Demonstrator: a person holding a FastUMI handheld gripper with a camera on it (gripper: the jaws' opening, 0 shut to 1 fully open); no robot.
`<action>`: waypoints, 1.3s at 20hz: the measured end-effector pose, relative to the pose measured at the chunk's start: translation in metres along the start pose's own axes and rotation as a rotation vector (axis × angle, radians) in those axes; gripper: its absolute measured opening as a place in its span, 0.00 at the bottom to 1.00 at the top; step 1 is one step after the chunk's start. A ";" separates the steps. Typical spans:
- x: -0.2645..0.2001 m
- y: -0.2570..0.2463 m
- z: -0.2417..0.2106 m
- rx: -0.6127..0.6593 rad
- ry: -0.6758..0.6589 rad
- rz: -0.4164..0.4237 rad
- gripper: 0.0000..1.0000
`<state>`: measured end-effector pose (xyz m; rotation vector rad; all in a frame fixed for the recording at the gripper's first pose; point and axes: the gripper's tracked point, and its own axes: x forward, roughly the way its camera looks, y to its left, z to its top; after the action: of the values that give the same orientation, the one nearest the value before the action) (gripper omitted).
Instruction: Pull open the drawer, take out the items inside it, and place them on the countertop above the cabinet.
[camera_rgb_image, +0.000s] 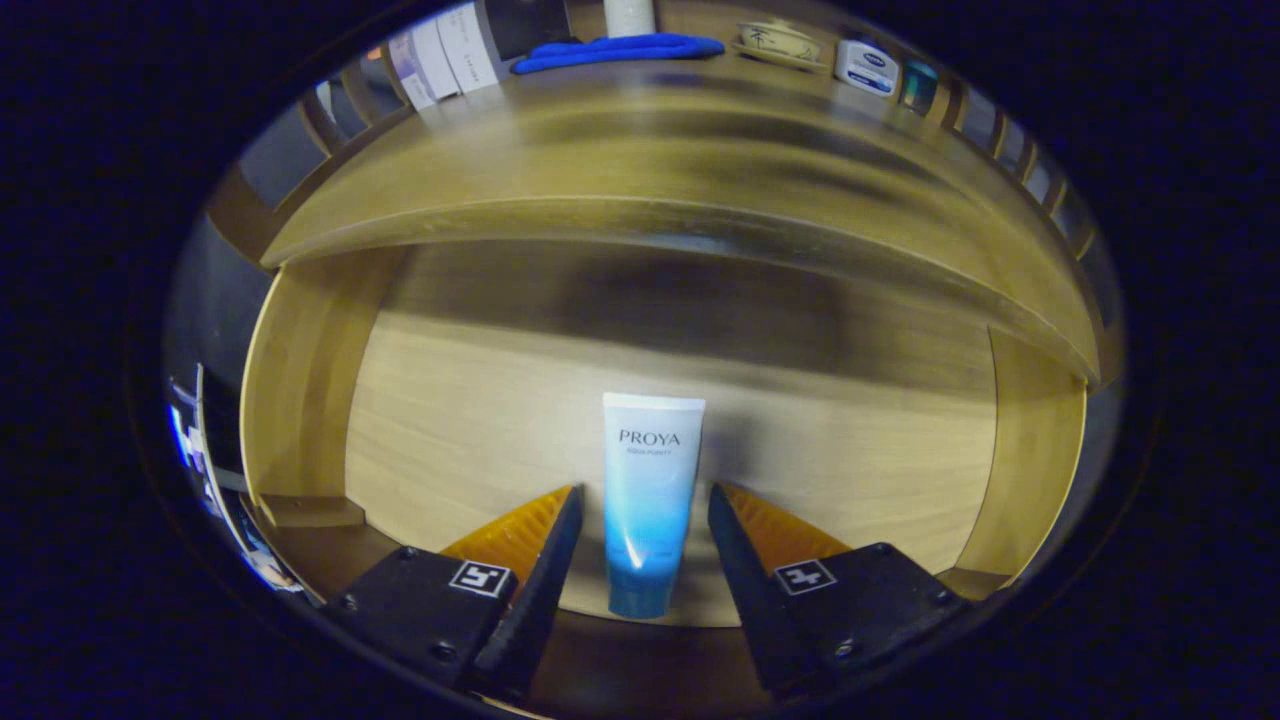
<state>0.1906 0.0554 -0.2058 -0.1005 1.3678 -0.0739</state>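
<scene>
The wooden drawer (300, 390) is pulled out below the countertop (650, 140). On the drawer floor lies a white-to-blue tube (652, 470), flat, with its cap end toward me. My gripper (645, 490) is open and reaches down into the drawer. Its two fingers straddle the tube's lower half, one on each side. A narrow gap shows between each finger and the tube, so neither presses on it.
On the countertop stand a blue cloth (620, 50), a white cylinder (630, 15), a small dish (778, 42), a white and blue jar (866, 66) and white boxes (445, 55). The countertop's front edge overhangs the drawer's back part. Bare drawer floor lies on both sides of the tube.
</scene>
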 end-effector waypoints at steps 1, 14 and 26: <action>-0.001 -0.003 0.001 0.005 -0.008 -0.017 0.76; -0.040 -0.004 0.004 0.037 -0.111 -0.005 0.47; -0.128 -0.009 0.027 0.019 -0.259 0.024 0.47</action>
<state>0.1912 0.0619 -0.0746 -0.0743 1.1093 -0.0516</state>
